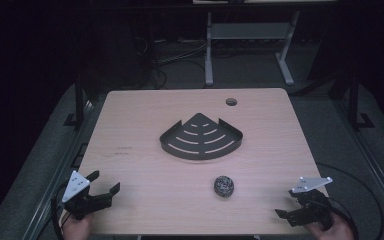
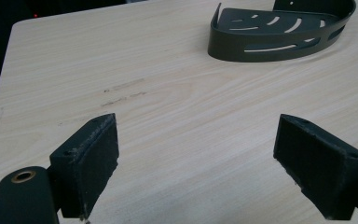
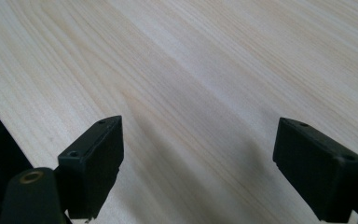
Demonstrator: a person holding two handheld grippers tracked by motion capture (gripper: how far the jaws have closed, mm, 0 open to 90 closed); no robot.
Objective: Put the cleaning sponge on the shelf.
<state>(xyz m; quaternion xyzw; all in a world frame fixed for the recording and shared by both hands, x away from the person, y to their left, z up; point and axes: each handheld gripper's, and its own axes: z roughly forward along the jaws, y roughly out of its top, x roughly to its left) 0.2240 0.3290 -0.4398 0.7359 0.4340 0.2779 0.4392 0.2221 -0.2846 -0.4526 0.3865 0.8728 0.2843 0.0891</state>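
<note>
Claws, left claw [image 1: 102,184] and right claw [image 1: 286,215], I am holding wide at the bench [image 1: 145,195] corners, ready for the scrubber [image 1: 224,186] near the rack [image 1: 201,138].

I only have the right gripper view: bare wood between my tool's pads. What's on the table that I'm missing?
Observer: A steel-wool ball lies on the table near the front edge, off to the left of the right tool.
Operator: Anything beyond it?
Observer: A dark slotted corner shelf sits mid-table, farther back than the ball and not touching it. It looks empty.
Operator: And the other hand?
Observer: The left tool is at the front left corner of the table, open and holding nothing, angled toward the middle.
</note>
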